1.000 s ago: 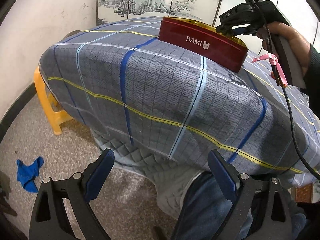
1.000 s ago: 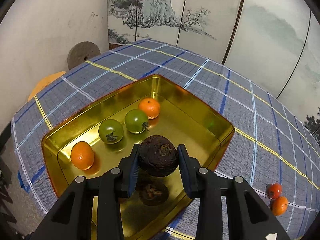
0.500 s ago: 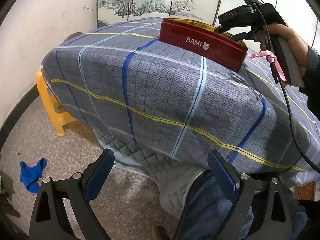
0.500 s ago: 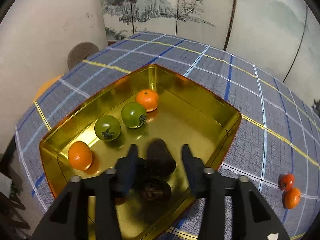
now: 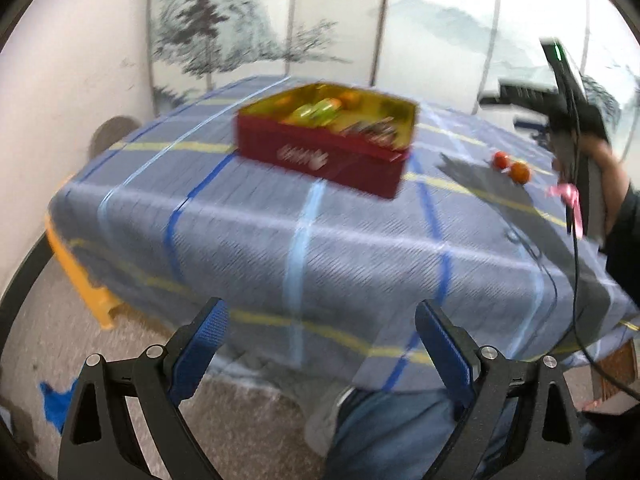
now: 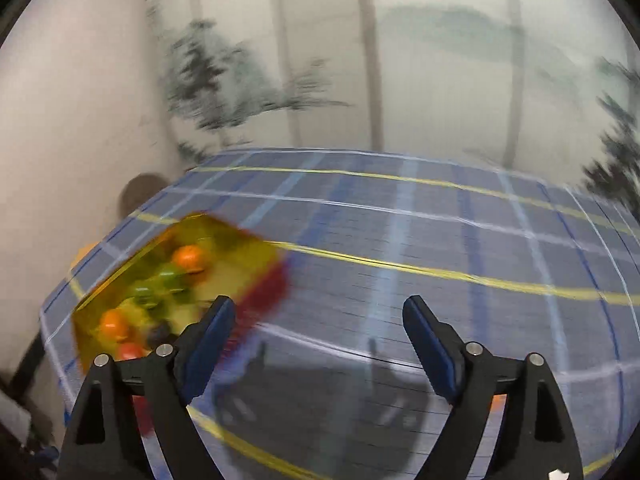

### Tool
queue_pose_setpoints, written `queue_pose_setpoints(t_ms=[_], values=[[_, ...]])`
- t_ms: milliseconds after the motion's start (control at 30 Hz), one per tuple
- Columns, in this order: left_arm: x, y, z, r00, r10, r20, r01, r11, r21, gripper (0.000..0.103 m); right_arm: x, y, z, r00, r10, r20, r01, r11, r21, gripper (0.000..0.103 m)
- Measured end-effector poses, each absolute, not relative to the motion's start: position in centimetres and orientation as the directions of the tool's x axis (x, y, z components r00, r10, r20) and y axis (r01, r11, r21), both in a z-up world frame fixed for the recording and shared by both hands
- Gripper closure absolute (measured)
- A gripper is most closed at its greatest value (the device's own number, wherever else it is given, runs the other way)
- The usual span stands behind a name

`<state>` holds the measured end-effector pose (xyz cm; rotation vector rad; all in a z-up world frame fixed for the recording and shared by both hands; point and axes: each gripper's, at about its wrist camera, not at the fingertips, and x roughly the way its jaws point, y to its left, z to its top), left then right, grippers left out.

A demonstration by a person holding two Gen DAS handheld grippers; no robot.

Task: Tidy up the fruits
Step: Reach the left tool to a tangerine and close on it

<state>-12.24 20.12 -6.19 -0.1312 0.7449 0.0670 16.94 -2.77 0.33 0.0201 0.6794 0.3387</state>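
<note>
Painted screen behind plaid-covered bench (image 5: 320, 248). Red tin (image 5: 328, 148) with gold interior holds several fruits. Two loose orange fruits (image 5: 512, 166) lie on cloth at 3 o'clock from tin. Right gripper (image 6: 316, 332) jaws spread, empty, nearer them; fruits out of its view. Left gripper (image 5: 320, 340) spread, empty, off bench edge.

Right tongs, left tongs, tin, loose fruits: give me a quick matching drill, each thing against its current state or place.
Things:
1. right tongs
2. left tongs
3. red tin
4. two loose orange-red fruits

States:
A. holds fruit inside its gold lining
B. open, empty, above bare tablecloth
C. on the cloth, outside the tin
D. open, empty, off the table's near edge

Pairs: 1-B, 2-D, 3-A, 4-C
</note>
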Motion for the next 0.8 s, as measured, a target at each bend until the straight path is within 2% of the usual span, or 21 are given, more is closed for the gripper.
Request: queue_pose_setpoints(t_ms=[233, 367, 533, 800], values=[[-9.1, 15.2, -3.6, 0.754, -0.087, -0.651, 0.035, 0.995, -0.093, 0.009, 18.8, -18.3, -3.3, 0.743, 0.119, -0.658, -0.002, 0.985, 0.175, 0.017], [-7.1, 12.1, -2.8, 0.742, -0.145, -0.655, 0.112, 0.989, -0.092, 0.009, 18.7, -26.1, -4.9, 0.737, 0.065, -0.672, 0.136, 0.961, 0.242, 0.017], [-3.8, 8.8, -1.5, 0.737, -0.191, -0.648, 0.171, 0.981, -0.094, 0.009, 18.7, -31.2, -6.1, 0.729, 0.108, -0.676, 0.205, 0.908, 0.366, 0.017], [3.9, 3.4, -0.6, 0.719, -0.239, -0.653, 0.236, 0.967, -0.093, 0.009, 18.5, -32.4, -6.6, 0.754, 0.200, -0.626, 0.169, 0.861, 0.479, 0.009]])
